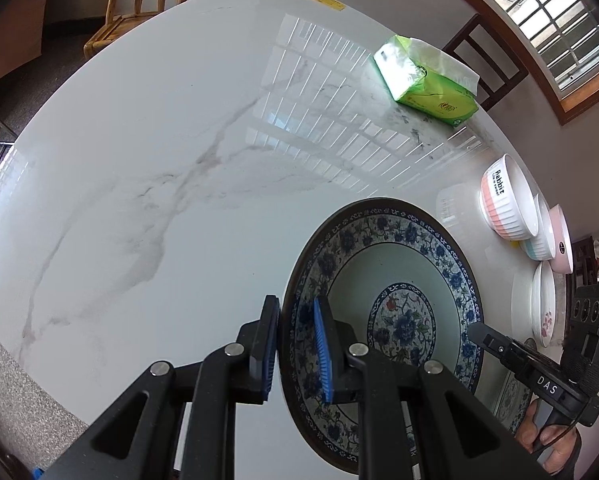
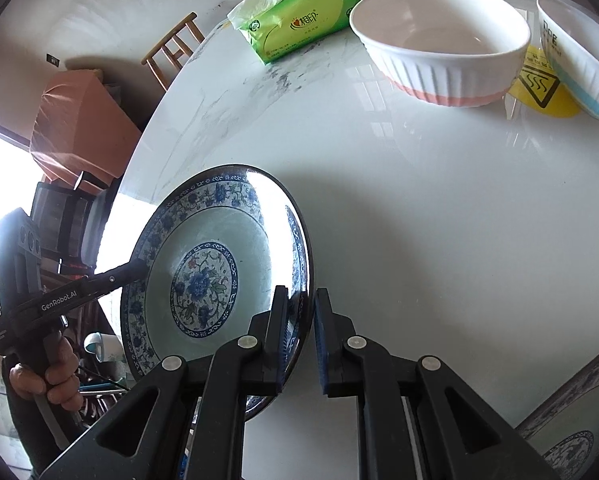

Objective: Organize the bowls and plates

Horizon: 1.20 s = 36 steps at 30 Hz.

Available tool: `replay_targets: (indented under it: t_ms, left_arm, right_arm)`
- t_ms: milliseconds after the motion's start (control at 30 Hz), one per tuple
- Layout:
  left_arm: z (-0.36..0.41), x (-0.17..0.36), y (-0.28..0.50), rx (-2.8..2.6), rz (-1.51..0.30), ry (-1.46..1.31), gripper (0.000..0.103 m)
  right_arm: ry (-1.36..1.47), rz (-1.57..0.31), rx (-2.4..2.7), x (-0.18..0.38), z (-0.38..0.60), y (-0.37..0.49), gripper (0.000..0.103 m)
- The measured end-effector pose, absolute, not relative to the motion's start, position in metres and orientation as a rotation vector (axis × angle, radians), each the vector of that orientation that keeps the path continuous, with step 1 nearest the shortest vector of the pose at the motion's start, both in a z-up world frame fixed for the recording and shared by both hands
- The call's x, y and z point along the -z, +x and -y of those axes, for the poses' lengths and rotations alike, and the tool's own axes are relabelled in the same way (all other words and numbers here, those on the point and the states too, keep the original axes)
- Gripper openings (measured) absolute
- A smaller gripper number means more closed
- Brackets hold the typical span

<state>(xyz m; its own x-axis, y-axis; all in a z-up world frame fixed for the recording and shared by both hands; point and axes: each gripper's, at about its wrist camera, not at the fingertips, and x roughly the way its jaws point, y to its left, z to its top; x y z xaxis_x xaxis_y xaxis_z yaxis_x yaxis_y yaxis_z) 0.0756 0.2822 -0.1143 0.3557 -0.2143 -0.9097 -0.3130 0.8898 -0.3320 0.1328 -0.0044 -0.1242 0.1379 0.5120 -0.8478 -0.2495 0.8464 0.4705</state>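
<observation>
While both grippers pinch opposite rims, the blue-and-white floral plate [image 1: 395,312] hangs tilted over the marble table [image 1: 139,200]: left gripper [image 1: 297,354] and right gripper [image 2: 301,340] clamped narrow on it. Risk: uneven pull slips the glazed rim, dropping it near the ribbed bowls [image 2: 443,44].

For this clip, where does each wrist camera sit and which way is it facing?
Left wrist: on the left gripper, angled down over the table; its pads clamp the plate rim; the person's other hand shows.
Right wrist: on the right gripper, angled down, clamping the opposite rim of the plate; the left hand shows.
Shared: plate, tissue pack, pink-banded bowl.
</observation>
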Motion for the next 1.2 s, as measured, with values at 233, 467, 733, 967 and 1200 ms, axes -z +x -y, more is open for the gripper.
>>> replay_targets:
  t_ms: [233,467,733,967,1200]
  left_arm:
    - [-0.281,0.117,0.074,-0.066,-1.216,-0.48,0.02]
    - [-0.276,0.118,0.074,-0.103,-1.21,-0.408,0.022]
    - [-0.272,0.097,0.072,-0.2,-1.151,-0.287,0.03]
    - [-0.238,0.066,0.07,-0.195,-1.08,-0.19,0.037]
    - [-0.185,0.051,0.075,-0.106,-1.072,-0.139,0.037]
  right_arm:
    - [0.212,-1.327,-0.553,0.126,0.003,0.127,0.014]
    - [0.174,-1.334,-0.568,0.126,-0.007,0.126,0.017]
    - [0.139,-1.292,-0.556,0.119,-0.004,0.127,0.024]
    - [0.128,-1.25,-0.535,0.105,0.017,0.125,0.024]
    - [0.146,-1.213,-0.524,0.089,0.048,0.117,0.024]
